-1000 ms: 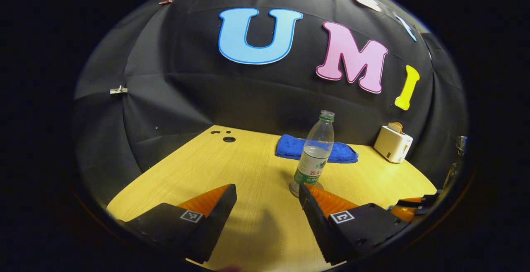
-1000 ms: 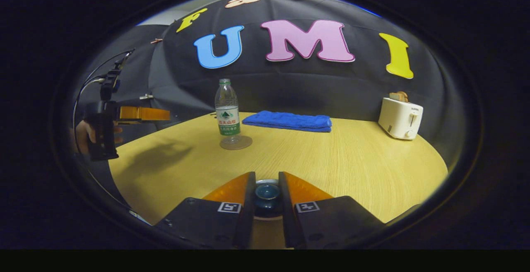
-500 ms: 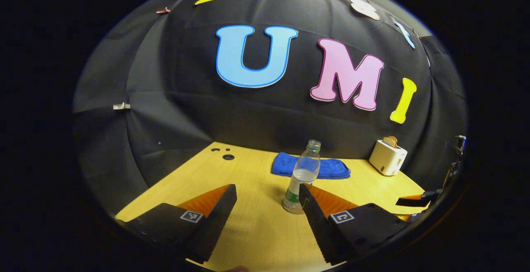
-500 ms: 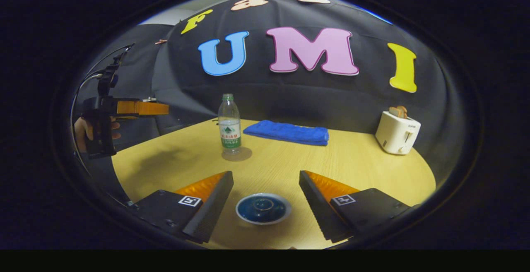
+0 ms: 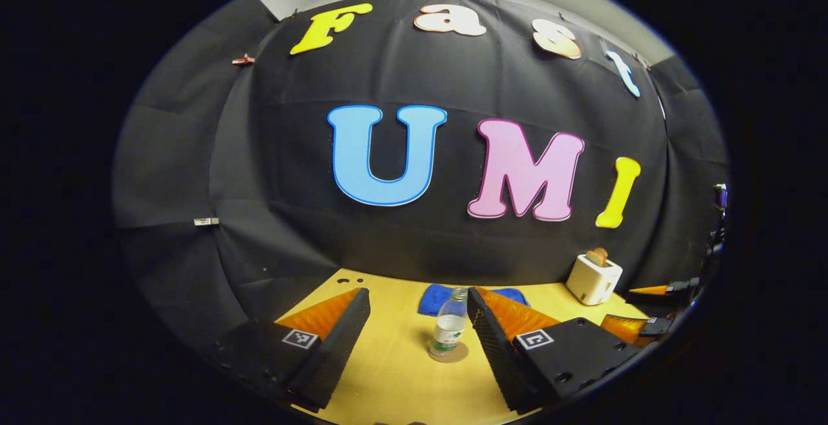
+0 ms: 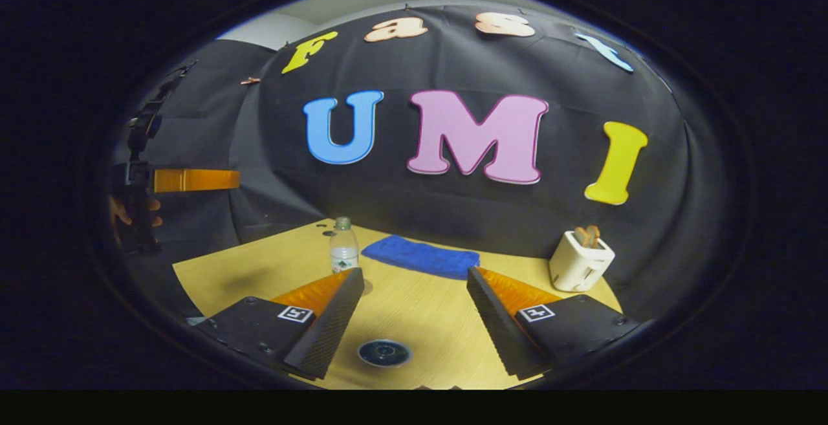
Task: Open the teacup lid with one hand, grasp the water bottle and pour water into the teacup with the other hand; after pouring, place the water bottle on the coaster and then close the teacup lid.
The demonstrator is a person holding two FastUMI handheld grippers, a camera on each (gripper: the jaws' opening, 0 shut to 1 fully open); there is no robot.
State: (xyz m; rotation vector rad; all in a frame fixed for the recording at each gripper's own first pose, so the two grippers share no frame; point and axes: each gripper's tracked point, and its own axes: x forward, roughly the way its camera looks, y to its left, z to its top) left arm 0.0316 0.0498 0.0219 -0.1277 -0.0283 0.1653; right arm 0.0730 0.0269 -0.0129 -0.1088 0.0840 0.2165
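Task looks finished, bottle point(image 5: 448, 329) upright on coaster point(image 5: 449, 352), lidded cup point(image 6: 384, 352) on surface point(image 6: 427, 308) below wide, empty right claw point(image 6: 412, 312); best to lift away clear, left claw point(image 5: 417, 328) wide too.

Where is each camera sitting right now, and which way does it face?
Left gripper view: rides the left gripper, raised above the table, facing the back wall; its own open fingers frame the water bottle on its coaster.
Right gripper view: rides the right gripper, also raised, looking down at the lidded teacup; the left gripper and a hand show at left.
Shared: bottle, blue towel, toaster, table.
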